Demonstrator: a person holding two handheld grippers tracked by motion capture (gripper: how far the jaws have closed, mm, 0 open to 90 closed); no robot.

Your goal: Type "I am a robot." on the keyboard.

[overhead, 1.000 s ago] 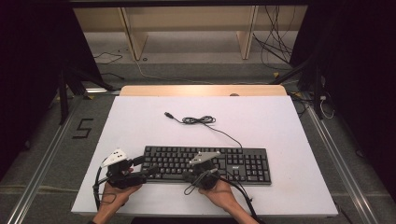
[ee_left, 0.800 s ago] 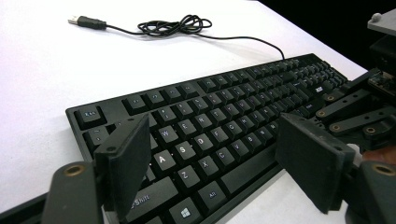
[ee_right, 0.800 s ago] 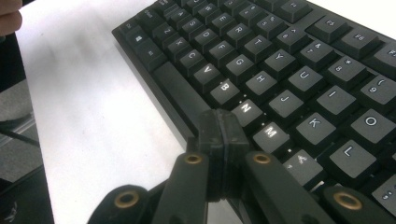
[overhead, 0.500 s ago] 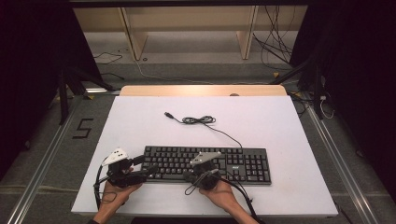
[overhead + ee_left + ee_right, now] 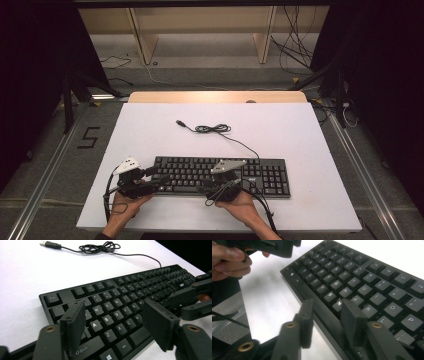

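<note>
At the near edge of the white desk (image 5: 150, 130) there's a black keyboard (image 5: 222, 175) lying flat, long side facing the person, and everything else sits around it. Its cable (image 5: 212, 129) runs off the far side of the keyboard, bunches into a small coil and ends in a USB plug lying loose on the desk.

The left gripper (image 5: 159, 176) sits at the keyboard's left end, low over the Shift and Z corner. Its jaws have just been closing a bit but are spread wide, and nothing's pinched; the keys just show between them.

The right gripper (image 5: 218, 183) is at the keyboard's front edge around the middle, near the B and N keys. Its jaws have just been opening and stand apart, straddling the front edge of the keyboard, not pressing on it as far as I can see.
</note>
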